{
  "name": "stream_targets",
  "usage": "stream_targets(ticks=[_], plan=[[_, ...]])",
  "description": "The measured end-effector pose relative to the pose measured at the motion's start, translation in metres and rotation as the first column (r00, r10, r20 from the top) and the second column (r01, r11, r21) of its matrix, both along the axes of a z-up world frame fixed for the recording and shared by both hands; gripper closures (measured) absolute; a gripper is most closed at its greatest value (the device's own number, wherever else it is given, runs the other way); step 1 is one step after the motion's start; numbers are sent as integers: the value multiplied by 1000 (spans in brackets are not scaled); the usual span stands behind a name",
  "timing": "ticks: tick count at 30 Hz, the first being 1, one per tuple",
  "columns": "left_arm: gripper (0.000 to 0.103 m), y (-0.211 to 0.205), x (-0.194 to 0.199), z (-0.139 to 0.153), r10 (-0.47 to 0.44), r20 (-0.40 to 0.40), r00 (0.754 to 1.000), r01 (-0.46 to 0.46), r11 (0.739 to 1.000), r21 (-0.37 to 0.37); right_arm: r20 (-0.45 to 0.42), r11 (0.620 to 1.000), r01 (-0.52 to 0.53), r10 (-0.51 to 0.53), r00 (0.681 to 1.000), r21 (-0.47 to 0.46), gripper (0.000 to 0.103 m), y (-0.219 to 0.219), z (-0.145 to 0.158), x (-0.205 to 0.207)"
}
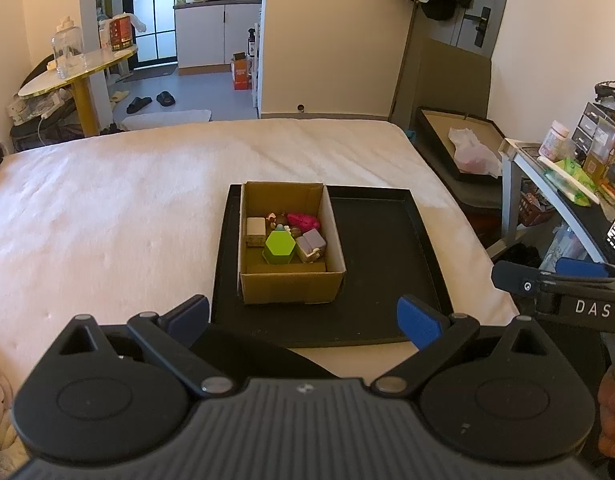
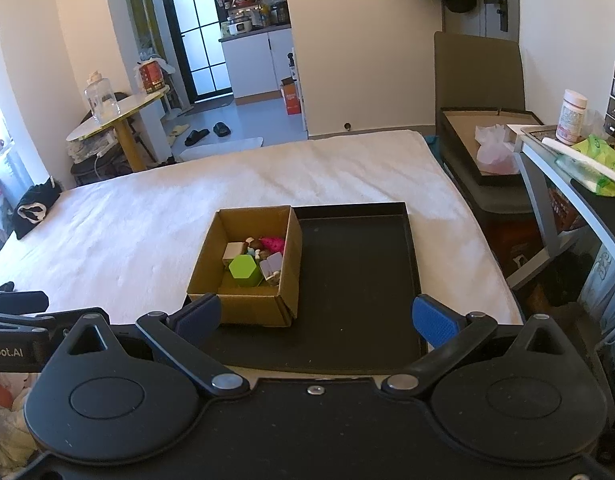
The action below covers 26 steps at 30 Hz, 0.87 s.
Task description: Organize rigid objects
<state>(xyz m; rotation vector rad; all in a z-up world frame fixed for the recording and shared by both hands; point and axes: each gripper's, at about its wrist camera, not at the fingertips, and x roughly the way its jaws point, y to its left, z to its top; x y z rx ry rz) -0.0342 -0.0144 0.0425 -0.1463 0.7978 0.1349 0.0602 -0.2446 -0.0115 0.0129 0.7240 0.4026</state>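
A cardboard box [image 1: 291,288] [image 2: 243,306] stands on the left part of a black tray [image 1: 379,264] [image 2: 355,280] on the bed. Inside lie a green hexagonal block [image 1: 280,245] [image 2: 245,267], a pink piece [image 1: 303,221] [image 2: 273,243], a lilac block [image 1: 311,242] [image 2: 272,262], a cream block [image 1: 255,229] [image 2: 233,251] and small bits. My left gripper [image 1: 303,318] is open, held back from the tray's near edge. My right gripper [image 2: 317,318] is open too, over the tray's near edge, nothing between its fingers. In the left wrist view the right gripper's fingers [image 1: 575,268] show at the right.
The white bed [image 1: 127,200] [image 2: 147,216] spreads wide to the left and behind the tray. Right of the bed stand a flat carton with a plastic bag [image 1: 471,152] [image 2: 493,152] and a cluttered shelf [image 1: 579,176] [image 2: 579,160]. A round side table [image 1: 75,72] [image 2: 115,120] stands far left.
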Motion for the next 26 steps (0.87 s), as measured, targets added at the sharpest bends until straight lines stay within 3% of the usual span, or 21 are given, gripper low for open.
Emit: stream_targets(ticks=[26], plan=[[3, -1, 6, -10, -3, -6, 1000, 3, 1000, -9, -36, 1000, 12, -12, 999, -2, 0, -1, -15, 7]])
